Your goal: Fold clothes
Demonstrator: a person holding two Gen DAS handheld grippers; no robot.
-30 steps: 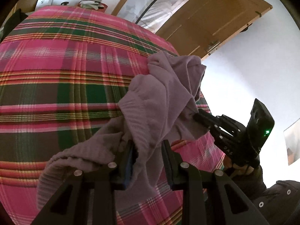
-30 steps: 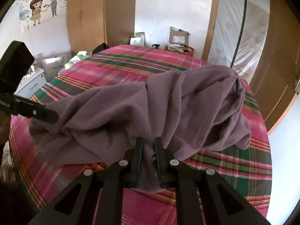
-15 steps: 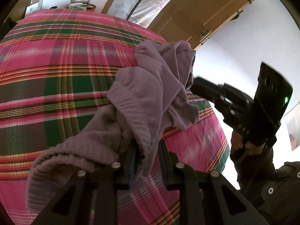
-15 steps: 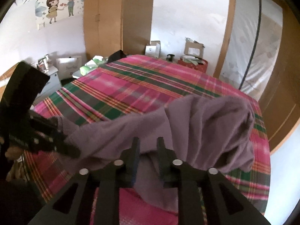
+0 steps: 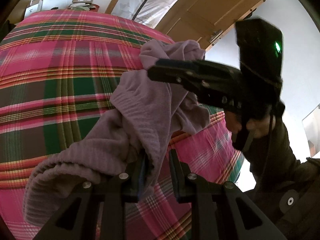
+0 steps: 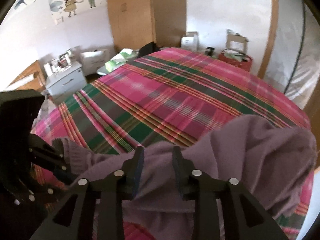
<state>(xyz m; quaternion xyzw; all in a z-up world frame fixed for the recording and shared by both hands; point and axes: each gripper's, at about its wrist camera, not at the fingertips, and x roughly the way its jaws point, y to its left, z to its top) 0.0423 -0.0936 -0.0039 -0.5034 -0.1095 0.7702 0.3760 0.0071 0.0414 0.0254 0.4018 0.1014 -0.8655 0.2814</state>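
Left gripper [image 5: 157, 158] pinches a fold of the soft mauve knitted garment [image 5: 140, 108], which bunches ahead of its fingers over the pink-and-green plaid bedspread [image 5: 60, 76]. Right gripper [image 6: 158, 156], jaws opening and half apart, holds nothing; the garment lies slack just beneath and to its right.

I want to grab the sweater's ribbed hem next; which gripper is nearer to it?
Left. The left gripper is beside the ribbed hem; the right gripper, jaws opening around loose sweater, is at the other end.
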